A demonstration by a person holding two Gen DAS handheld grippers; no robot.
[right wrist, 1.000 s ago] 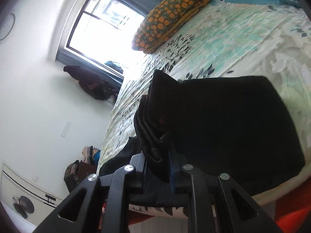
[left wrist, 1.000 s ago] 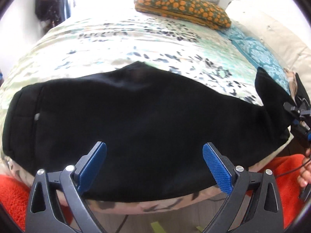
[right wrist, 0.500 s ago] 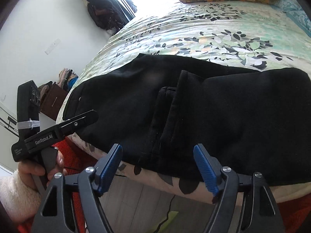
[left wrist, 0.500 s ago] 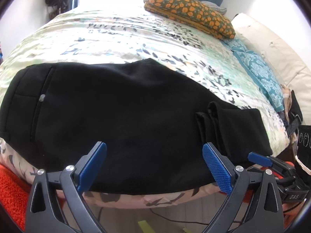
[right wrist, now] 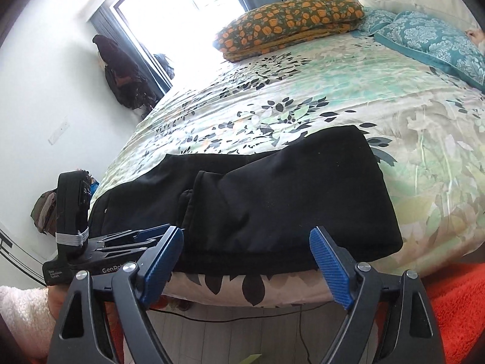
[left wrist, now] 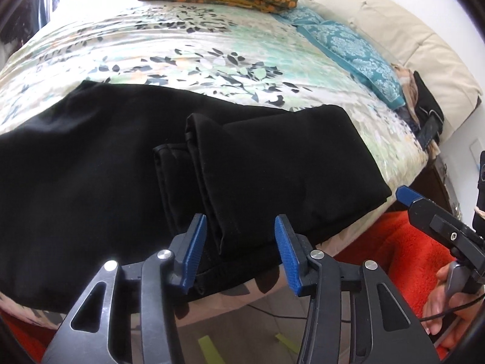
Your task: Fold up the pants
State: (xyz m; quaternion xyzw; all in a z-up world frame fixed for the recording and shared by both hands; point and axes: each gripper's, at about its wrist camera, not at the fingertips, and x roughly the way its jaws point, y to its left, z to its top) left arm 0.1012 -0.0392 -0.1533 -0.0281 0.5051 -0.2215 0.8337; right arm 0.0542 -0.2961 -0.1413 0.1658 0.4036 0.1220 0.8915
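1. Pants lie on the bed, cuff end folded over, straight ahead of both tools.
2. Left tool is released, straddling the cuff edge; right tool is released, empty.
3. Judged next: clench the edge, fold again.

Your left gripper stands with jaws apart over the bed's near edge, straddling the folded hem of the black pants.
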